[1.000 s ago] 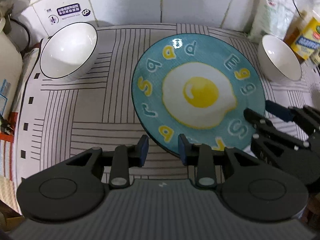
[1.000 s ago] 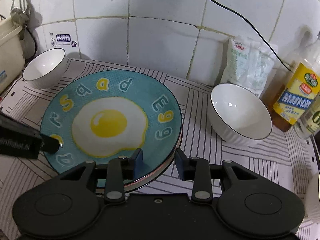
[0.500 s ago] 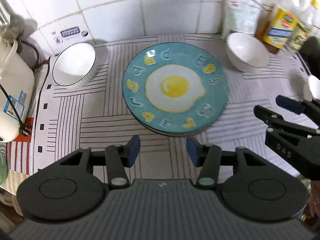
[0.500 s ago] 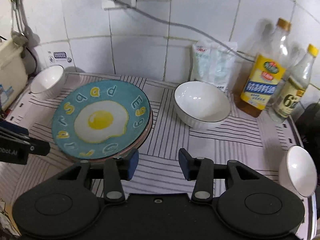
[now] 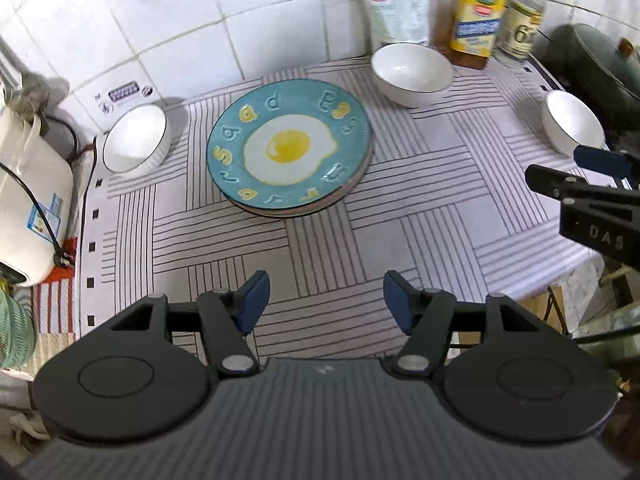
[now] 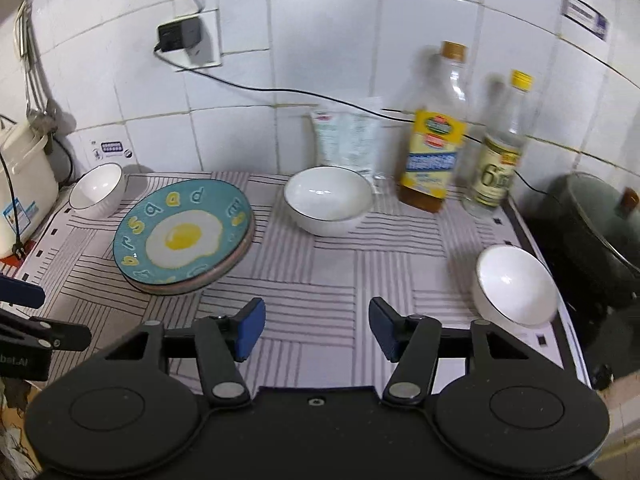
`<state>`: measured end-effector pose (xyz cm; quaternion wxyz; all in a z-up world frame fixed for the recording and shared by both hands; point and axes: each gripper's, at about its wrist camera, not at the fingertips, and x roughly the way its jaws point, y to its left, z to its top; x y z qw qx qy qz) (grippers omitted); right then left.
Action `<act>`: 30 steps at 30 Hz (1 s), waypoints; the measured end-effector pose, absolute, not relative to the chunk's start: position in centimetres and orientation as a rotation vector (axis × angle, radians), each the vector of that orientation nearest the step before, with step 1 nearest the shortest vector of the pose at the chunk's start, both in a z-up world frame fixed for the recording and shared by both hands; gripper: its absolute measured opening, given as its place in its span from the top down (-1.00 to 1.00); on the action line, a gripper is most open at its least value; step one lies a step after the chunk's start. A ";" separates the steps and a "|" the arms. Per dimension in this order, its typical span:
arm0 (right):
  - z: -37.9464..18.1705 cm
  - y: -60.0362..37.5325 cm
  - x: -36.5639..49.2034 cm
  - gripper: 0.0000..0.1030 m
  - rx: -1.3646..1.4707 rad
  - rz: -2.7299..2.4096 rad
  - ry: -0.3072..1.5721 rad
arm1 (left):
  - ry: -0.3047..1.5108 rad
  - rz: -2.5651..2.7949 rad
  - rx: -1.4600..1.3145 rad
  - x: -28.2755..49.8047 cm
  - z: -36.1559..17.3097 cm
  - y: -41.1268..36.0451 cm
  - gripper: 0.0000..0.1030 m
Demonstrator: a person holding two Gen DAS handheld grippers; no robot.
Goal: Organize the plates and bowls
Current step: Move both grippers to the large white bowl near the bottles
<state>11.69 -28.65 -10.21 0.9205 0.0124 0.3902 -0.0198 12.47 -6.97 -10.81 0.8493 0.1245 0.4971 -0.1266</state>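
Observation:
A blue plate with a fried-egg picture (image 5: 289, 153) (image 6: 182, 232) tops a small stack of plates on the striped cloth. Three white bowls stand around it: one at the back left (image 5: 135, 139) (image 6: 96, 189), one at the back middle (image 5: 412, 68) (image 6: 328, 199), one at the right edge (image 5: 573, 122) (image 6: 515, 282). My left gripper (image 5: 324, 301) is open and empty, in front of the plates. My right gripper (image 6: 317, 323) is open and empty, between the plates and the right bowl; it also shows in the left wrist view (image 5: 576, 176).
Two bottles (image 6: 436, 148) (image 6: 500, 160) and a white bag (image 6: 346, 140) stand at the tiled back wall. A white appliance (image 5: 28, 196) sits at the left, a dark lidded pot (image 6: 600, 232) at the right. A cable runs from a wall socket (image 6: 180, 38).
Both grippers have drawn back and up from the plate rim and opened wider. The blue plate stays on the stack.

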 end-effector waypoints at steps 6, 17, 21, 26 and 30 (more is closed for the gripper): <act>-9.6 -32.4 9.3 -0.42 0.156 -0.096 0.813 | 1.043 -0.301 0.297 10.8 -10.3 -10.1 -0.22; -13.9 -39.4 5.0 -0.89 0.237 -0.219 0.664 | 1.009 -0.439 0.350 10.2 -10.5 -16.3 -0.47; -16.7 -40.9 4.0 -0.89 0.165 -0.230 0.605 | 0.991 -0.463 0.317 11.0 -11.5 -17.5 -0.54; -19.8 -42.4 5.0 -0.89 0.045 -0.187 0.613 | 0.986 -0.503 0.279 13.1 -13.2 -19.6 -0.66; -20.7 -43.2 6.7 -0.89 0.006 -0.126 0.629 | 0.983 -0.569 0.258 14.8 -13.4 -21.1 -0.66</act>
